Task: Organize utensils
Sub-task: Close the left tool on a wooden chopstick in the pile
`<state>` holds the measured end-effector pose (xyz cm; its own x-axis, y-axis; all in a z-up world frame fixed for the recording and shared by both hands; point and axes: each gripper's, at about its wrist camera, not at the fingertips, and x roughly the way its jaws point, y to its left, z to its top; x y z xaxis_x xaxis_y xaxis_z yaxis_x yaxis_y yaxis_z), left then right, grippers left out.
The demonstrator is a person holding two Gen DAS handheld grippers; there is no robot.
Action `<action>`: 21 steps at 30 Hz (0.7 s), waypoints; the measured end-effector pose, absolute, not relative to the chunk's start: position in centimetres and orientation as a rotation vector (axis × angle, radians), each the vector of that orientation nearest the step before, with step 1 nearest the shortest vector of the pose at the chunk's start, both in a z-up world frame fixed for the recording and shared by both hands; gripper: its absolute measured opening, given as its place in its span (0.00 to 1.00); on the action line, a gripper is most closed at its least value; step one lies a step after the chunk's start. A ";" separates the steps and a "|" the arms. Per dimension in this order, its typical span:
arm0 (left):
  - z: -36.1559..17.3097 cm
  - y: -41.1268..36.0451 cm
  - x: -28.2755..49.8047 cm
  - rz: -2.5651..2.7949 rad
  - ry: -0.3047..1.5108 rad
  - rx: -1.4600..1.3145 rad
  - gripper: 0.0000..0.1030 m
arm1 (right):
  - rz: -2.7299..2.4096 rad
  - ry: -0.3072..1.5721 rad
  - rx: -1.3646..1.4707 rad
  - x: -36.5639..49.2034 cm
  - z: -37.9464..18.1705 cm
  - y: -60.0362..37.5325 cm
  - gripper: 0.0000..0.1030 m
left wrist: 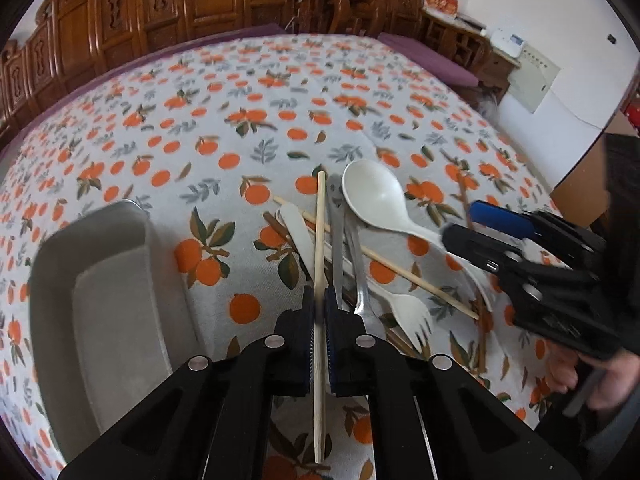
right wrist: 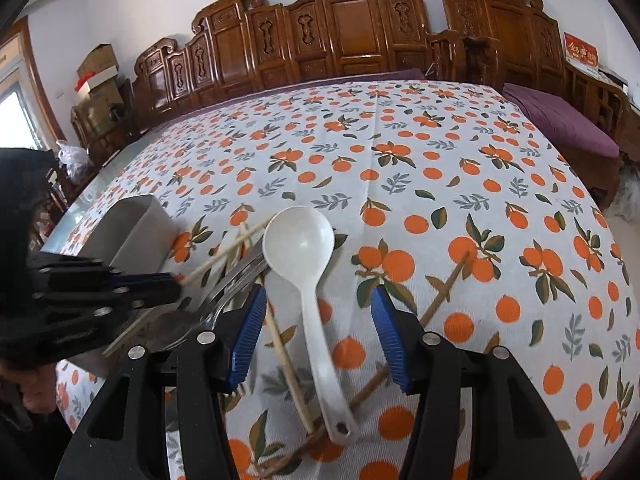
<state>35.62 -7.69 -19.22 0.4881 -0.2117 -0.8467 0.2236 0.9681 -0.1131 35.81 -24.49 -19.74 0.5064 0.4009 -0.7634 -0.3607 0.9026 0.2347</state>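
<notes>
My left gripper (left wrist: 319, 308) is shut on a pale wooden chopstick (left wrist: 320, 240) that runs along its fingers, lifted over the utensil pile. The pile holds a white plastic spoon (left wrist: 376, 196), a white spork (left wrist: 412, 316), metal cutlery (left wrist: 338, 224) and more chopsticks (left wrist: 420, 280). My right gripper (right wrist: 318, 312) is open, its blue pads either side of the white spoon's handle (right wrist: 320, 340), just above the table. The right gripper also shows in the left wrist view (left wrist: 460, 220), the left gripper in the right wrist view (right wrist: 176, 284).
A grey metal tray (left wrist: 56, 280) lies left of the pile; it also shows in the right wrist view (right wrist: 136, 224). The table has an orange-print cloth (right wrist: 440, 160). Carved wooden chairs (right wrist: 352, 28) line the far edge.
</notes>
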 end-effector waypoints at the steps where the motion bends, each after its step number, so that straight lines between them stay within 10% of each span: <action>1: -18.9 -7.7 35.4 -0.268 1.017 0.014 0.04 | 0.464 0.937 0.043 36.0 -19.8 -24.3 0.55; 21: -14.8 -4.7 30.2 -0.345 0.875 -0.057 0.04 | 0.429 1.028 -0.094 37.9 -22.3 -22.0 0.32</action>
<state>30.18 -4.71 -14.84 0.5894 -0.3192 -0.7421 0.2732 0.9433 -0.1887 37.93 -21.97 -22.31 0.4420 0.3013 -0.8449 -0.3886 0.9132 0.1224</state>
